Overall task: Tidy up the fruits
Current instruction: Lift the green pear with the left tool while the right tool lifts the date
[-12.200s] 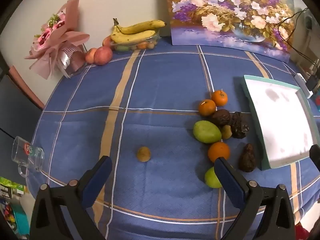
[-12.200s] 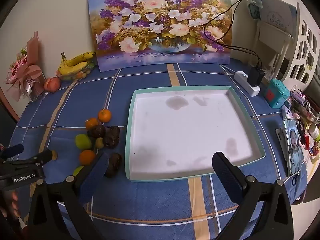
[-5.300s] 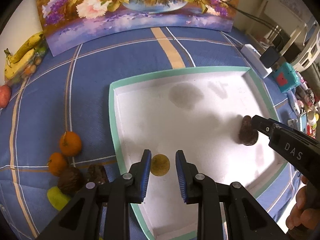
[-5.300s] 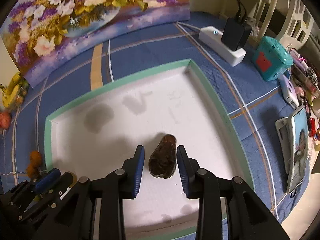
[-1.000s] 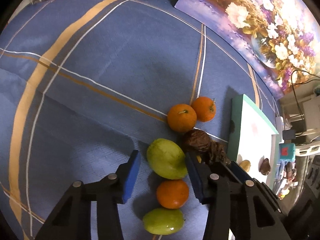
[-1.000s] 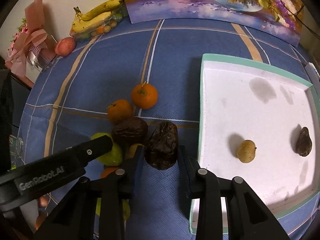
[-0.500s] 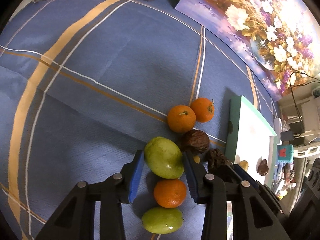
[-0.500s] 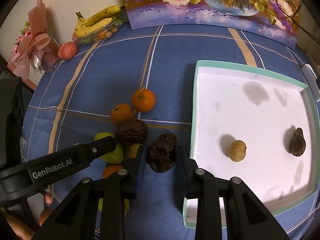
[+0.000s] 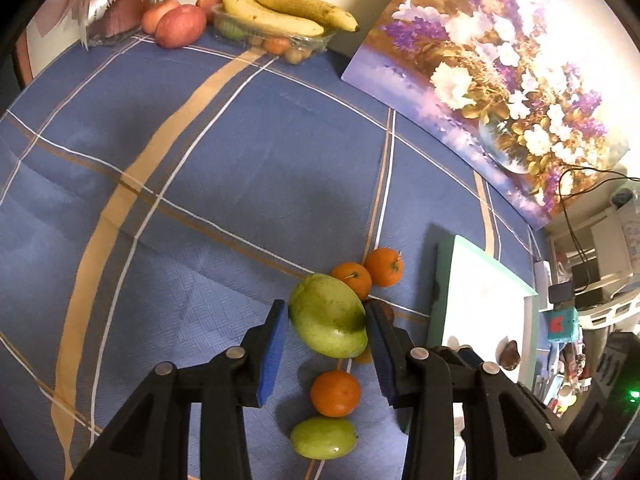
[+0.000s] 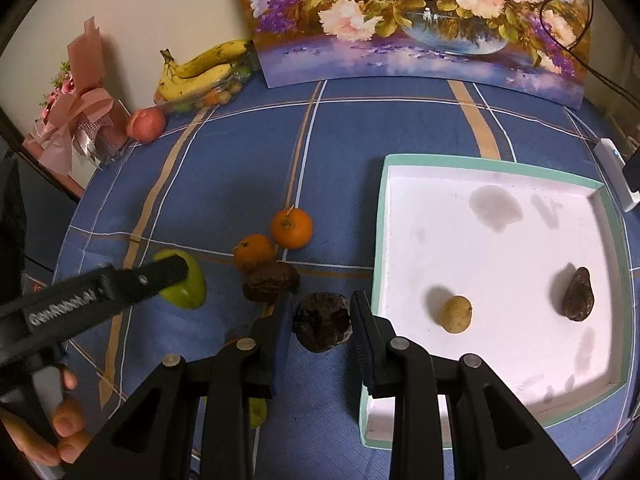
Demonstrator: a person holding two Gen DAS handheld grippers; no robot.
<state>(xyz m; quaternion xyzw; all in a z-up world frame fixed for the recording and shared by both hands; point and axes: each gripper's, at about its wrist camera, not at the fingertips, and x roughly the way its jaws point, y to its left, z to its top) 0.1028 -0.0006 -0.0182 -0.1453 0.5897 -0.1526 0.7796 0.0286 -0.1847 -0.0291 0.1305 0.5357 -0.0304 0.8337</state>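
Observation:
My left gripper (image 9: 326, 322) is shut on a large green mango (image 9: 328, 320) and holds it above the blue cloth; the mango also shows in the right wrist view (image 10: 186, 288). My right gripper (image 10: 320, 326) is shut on a dark wrinkled fruit (image 10: 322, 322), lifted just left of the white tray (image 10: 380, 240). On the cloth lie two oranges (image 10: 291, 228), a dark round fruit (image 10: 271, 280), a third orange (image 9: 335, 394) and a small green fruit (image 9: 323, 437). In the tray lie a tan round fruit (image 10: 456, 314) and a dark fruit (image 10: 577, 294).
Bananas on a fruit box (image 10: 200, 70), peaches (image 10: 146, 124) and a pink bouquet (image 10: 80, 120) stand at the back left. A flower painting (image 10: 420, 20) leans on the wall. A power strip (image 10: 614, 172) and cables lie right of the tray.
Both grippers have risen with their fruit: the mango and the dark wrinkled fruit are off the cloth. The right gripper has moved toward the tray's left rim.

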